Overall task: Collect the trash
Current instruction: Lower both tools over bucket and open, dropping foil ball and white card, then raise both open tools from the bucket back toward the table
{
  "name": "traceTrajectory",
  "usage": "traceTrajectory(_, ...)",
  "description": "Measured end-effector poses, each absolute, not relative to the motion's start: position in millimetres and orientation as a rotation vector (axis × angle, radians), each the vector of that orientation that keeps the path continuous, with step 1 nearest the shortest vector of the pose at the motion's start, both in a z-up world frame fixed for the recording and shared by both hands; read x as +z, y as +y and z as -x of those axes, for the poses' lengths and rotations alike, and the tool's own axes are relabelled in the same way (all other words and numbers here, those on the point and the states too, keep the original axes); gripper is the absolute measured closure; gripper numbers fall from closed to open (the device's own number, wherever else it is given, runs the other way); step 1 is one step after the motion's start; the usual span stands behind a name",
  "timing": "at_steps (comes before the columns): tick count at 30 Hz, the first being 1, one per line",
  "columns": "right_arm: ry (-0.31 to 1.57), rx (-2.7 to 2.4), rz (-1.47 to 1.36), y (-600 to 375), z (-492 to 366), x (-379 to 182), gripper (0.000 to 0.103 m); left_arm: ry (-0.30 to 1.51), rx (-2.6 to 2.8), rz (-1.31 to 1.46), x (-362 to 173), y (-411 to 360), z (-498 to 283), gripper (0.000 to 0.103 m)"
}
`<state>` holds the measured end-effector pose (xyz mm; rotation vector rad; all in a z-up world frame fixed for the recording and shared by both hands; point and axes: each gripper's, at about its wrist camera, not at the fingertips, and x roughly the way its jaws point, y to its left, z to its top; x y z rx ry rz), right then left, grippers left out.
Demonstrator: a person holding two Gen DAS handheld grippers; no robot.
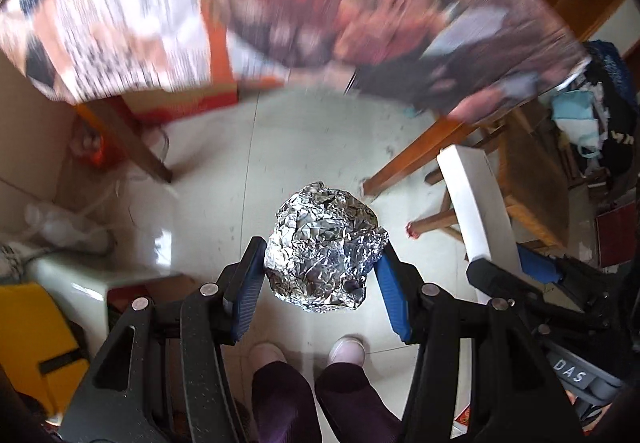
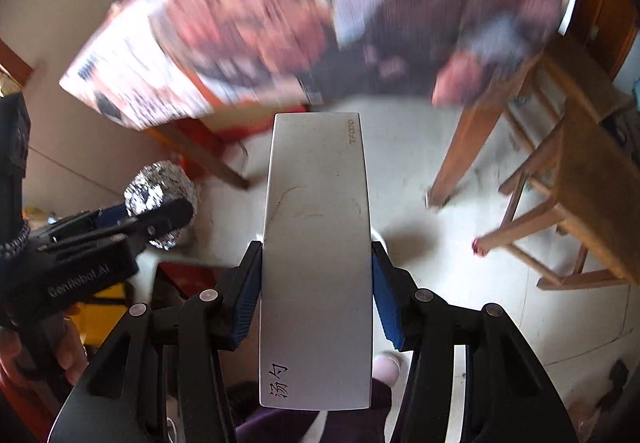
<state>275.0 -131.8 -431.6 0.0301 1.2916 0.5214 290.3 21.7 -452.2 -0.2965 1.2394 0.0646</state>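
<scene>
Foil, crumpled into a ball [image 1: 325, 247], sits clenched in the left gripper [image 1: 320, 275] above the floor [image 1: 280, 147]; the right gripper [image 2: 316, 283] clamps a white box [image 2: 316, 243]. Both grips look best kept firm and level until a bin, not visible here, is found.

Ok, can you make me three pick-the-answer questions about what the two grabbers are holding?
1. Where is the foil ball?
A in the left hand-held gripper
B on the floor
C on the stool

2. What colour is the flat box?
A red
B white
C green

3. How is the right hand-held gripper?
A wide open and holding nothing
B shut on the flat box
C out of view

Answers: 1 A, blue pads press the foil's sides; 2 B, its face is plain white; 3 B, both pads clamp its edges.
</scene>
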Motion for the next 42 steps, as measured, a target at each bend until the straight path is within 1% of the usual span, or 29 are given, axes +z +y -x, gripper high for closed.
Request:
traceTrajectory(5,1.372,0.528,0.001,-124,-286,-506,0.055,1.318,0.100,0.337,-534,29,-294,0.050)
traceTrajectory(11,1.447,0.547,0.024,-104,-305,-576,0.054,1.353,0.127,0.354,-601,39,-303,0.050)
traceTrajectory(12,1.475,0.542,0.026,-101,-308,-587,0.051,1.361,0.127,0.360,-609,40,-306,0.050)
traceTrajectory(14,1.515,0.550,0.019,-99,-312,-601,0.048,1.375,0.121,0.377,-625,41,-311,0.050)
traceTrajectory(19,1.520,0.518,0.026,-108,-312,-605,0.048,1.411,0.084,0.377,-651,31,-320,0.050)
traceTrajectory(22,1.513,0.508,0.059,-109,-311,-599,0.048,1.431,0.050,0.387,-656,21,-326,0.050)
traceTrajectory(24,1.506,0.502,0.071,-113,-315,-597,0.048,1.463,0.040,0.394,-661,17,-331,0.046)
traceTrajectory(25,1.504,0.502,0.068,-115,-316,-594,0.048,1.485,0.046,0.393,-663,14,-333,0.041)
traceTrajectory(26,1.502,0.503,0.064,-116,-318,-594,0.048,1.504,0.053,0.390,-665,11,-335,0.040)
traceTrajectory(31,1.472,0.489,0.050,-122,-325,-577,0.048,1.520,0.054,0.380,-661,8,-336,0.040)
traceTrajectory(34,1.452,0.484,0.040,-122,-325,-561,0.048,1.512,0.057,0.359,-645,6,-335,0.040)
traceTrajectory(38,1.441,0.482,0.021,-123,-325,-533,0.048,1.481,0.063,0.312,-604,4,-333,0.040)
traceTrajectory(42,1.407,0.484,0.011,-123,-326,-487,0.048,1.457,0.062,0.290,-561,5,-330,0.040)
